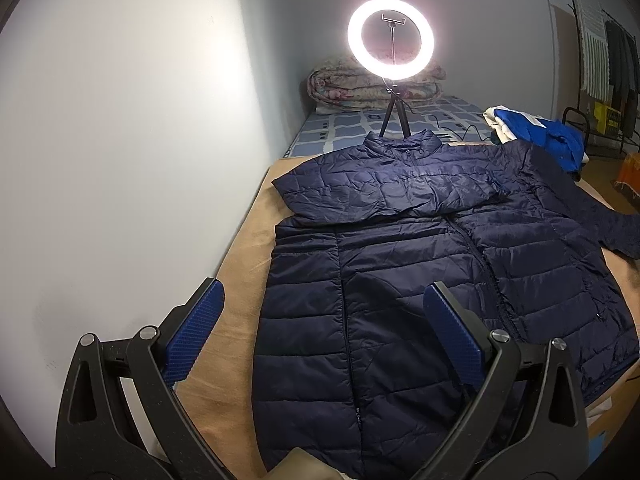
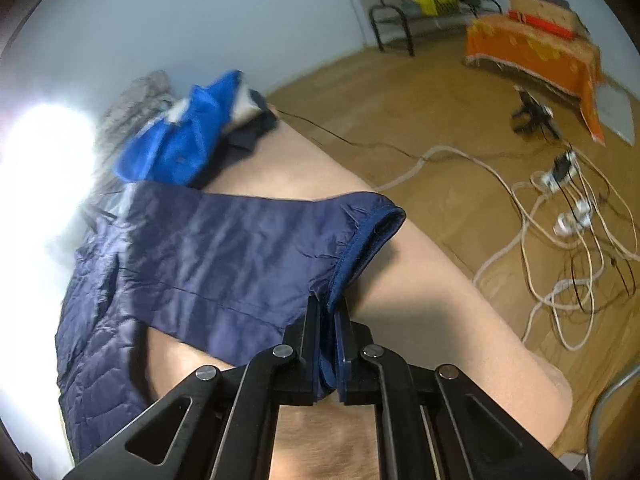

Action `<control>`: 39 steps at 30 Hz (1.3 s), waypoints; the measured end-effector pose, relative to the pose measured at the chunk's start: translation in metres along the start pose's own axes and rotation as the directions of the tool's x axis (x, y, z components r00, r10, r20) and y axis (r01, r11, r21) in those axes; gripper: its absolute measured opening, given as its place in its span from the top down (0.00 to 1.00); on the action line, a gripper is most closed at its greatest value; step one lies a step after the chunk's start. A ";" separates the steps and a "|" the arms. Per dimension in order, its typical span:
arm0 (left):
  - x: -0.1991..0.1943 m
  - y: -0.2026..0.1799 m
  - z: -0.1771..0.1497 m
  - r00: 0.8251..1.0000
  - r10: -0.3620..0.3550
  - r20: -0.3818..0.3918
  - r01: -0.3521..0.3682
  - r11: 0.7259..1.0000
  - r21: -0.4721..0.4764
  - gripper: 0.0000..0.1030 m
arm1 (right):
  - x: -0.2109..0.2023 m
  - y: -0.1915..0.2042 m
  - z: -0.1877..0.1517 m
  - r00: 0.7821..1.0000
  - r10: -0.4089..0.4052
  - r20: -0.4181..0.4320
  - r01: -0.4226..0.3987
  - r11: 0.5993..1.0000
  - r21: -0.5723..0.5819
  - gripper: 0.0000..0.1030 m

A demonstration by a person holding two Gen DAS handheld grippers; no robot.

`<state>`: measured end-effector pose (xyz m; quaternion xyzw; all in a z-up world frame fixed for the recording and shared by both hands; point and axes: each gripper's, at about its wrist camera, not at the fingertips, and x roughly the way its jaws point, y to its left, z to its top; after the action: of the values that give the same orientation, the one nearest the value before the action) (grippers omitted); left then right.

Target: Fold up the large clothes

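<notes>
While the left gripper [image 1: 324, 300] hangs with its fingers spread wide above the lower front of the navy jacket [image 1: 420, 280], holding nothing, the right gripper [image 2: 329, 308] is clamped on the jacket's sleeve cuff [image 2: 360, 244]. The jacket lies flat on a tan blanket [image 1: 240, 264]. Glare from the ring light [image 1: 396, 38] washes out the right view's left side.

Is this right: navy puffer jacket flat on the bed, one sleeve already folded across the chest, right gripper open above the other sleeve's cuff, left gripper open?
Not quite. The right gripper is shut on the sleeve cuff, as the right wrist view shows. The rest holds: the navy puffer jacket lies flat, one sleeve is folded across its chest, and the left gripper is open.
</notes>
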<state>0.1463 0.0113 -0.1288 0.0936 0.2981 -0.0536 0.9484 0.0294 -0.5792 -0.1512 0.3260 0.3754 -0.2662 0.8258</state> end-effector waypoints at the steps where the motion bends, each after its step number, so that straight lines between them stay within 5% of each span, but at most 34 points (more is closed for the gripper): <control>1: 0.000 0.000 0.000 1.000 -0.002 0.001 0.002 1.000 0.000 0.01 | -0.005 0.009 0.002 1.000 0.014 0.013 -0.014 1.000 -0.012 0.97; 11: 0.003 0.009 -0.001 1.000 -0.005 -0.004 0.005 0.999 -0.032 0.01 | -0.046 0.130 0.008 0.983 0.167 0.081 -0.144 0.961 -0.237 0.97; 24: 0.011 0.036 -0.008 1.000 0.014 -0.011 -0.015 0.997 -0.081 0.01 | -0.034 0.299 -0.014 0.944 0.329 -0.014 -0.295 0.825 -0.483 0.97; 39: 0.033 0.064 -0.026 0.997 0.050 -0.053 -0.056 0.991 -0.126 0.01 | 0.064 0.457 -0.107 0.929 0.280 -0.243 -0.370 0.669 -0.644 0.98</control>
<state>0.1687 0.0778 -0.1595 0.0422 0.3220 -0.0070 0.9458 0.3311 -0.2177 -0.1016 0.0789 0.4322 0.0619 0.8962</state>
